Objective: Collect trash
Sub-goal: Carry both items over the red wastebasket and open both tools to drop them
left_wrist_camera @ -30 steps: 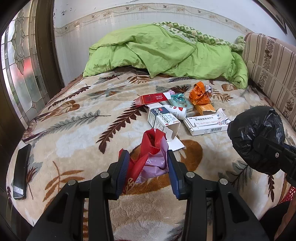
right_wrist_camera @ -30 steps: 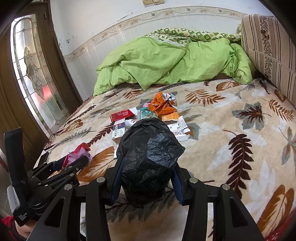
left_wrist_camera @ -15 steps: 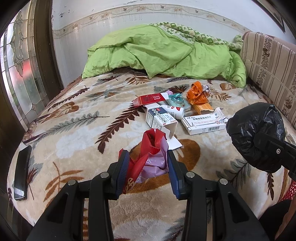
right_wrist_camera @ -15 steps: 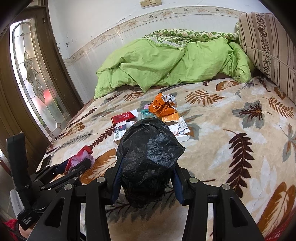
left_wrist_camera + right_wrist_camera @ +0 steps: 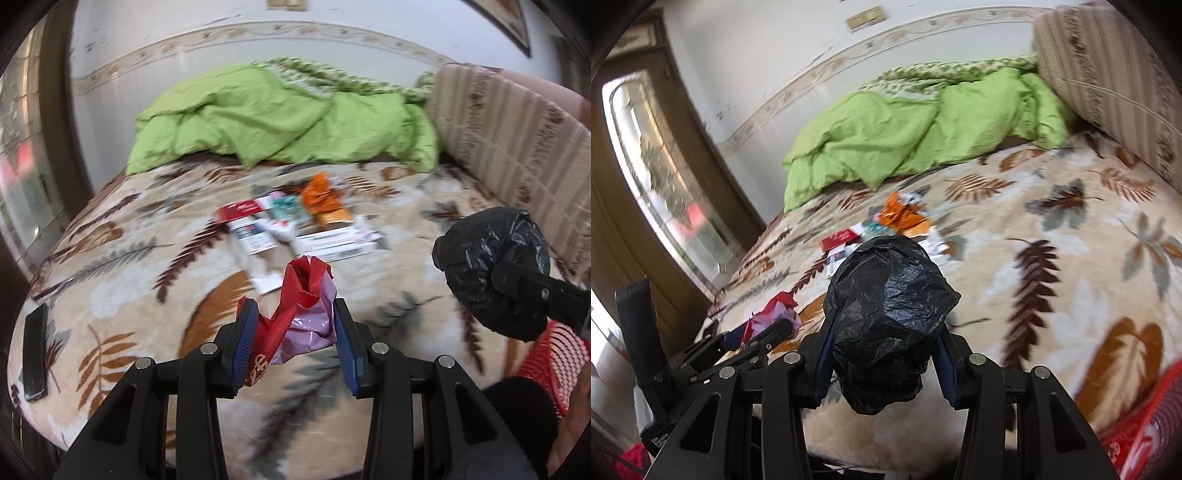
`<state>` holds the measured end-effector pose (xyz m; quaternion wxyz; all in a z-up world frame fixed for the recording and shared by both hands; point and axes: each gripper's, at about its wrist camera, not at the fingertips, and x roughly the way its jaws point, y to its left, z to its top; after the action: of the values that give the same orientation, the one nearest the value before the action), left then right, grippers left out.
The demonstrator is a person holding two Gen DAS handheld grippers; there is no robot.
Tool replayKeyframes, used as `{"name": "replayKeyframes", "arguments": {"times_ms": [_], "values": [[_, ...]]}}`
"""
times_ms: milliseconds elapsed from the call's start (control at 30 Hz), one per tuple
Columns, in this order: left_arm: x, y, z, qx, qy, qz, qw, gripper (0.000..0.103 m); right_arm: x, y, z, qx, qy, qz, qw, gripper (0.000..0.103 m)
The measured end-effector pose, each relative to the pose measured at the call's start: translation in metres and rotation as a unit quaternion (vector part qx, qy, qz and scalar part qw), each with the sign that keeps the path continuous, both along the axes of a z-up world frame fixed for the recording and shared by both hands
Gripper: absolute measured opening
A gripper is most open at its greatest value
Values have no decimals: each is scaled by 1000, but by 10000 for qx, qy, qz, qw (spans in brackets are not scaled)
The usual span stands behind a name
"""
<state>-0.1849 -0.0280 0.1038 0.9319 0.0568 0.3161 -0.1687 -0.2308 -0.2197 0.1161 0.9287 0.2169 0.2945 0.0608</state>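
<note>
My left gripper (image 5: 295, 334) is shut on a crumpled red and pink plastic bag (image 5: 301, 310), held above the near part of the bed. My right gripper (image 5: 884, 350) is shut on a crumpled black plastic bag (image 5: 890, 317), which also shows at the right of the left wrist view (image 5: 495, 269). A cluster of trash lies mid-bed: a red box (image 5: 240, 211), white medicine boxes (image 5: 338, 243), an orange wrapper (image 5: 319, 192) and a teal packet (image 5: 286, 205).
A leaf-patterned blanket (image 5: 122, 266) covers the bed. A green duvet (image 5: 280, 122) is bunched at the far end. A striped cushion (image 5: 509, 147) lines the right side. A black phone (image 5: 35, 352) lies at the bed's left edge. A red mesh basket (image 5: 554, 358) sits at lower right.
Both grippers have pulled back and lifted away from the trash cluster, still holding their bags. The views are now blurred and the right view has tilted. A red mesh basket has come into view.
</note>
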Motion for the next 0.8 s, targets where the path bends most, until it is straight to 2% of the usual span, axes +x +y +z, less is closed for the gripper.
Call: {"name": "replayKeyframes", "arguments": {"times_ms": [267,433,533,800], "values": [[-35,-55,23,-162,54,-1111,9937,39,-69,-74,8,180,66,-894,9958,50],[-60,-109,31,-238,212,-1879,9817,39,-124,-127,5,283,235,-1661,9854,50],[-74,-142,34,-279,375,-2371,9704,39,-158,-156,1,311,376,-2131,9758,50],[-119,-227,20,-119,953,-3548,9300,39,-223,-202,-20,549,721,-2945,9514,50]]}}
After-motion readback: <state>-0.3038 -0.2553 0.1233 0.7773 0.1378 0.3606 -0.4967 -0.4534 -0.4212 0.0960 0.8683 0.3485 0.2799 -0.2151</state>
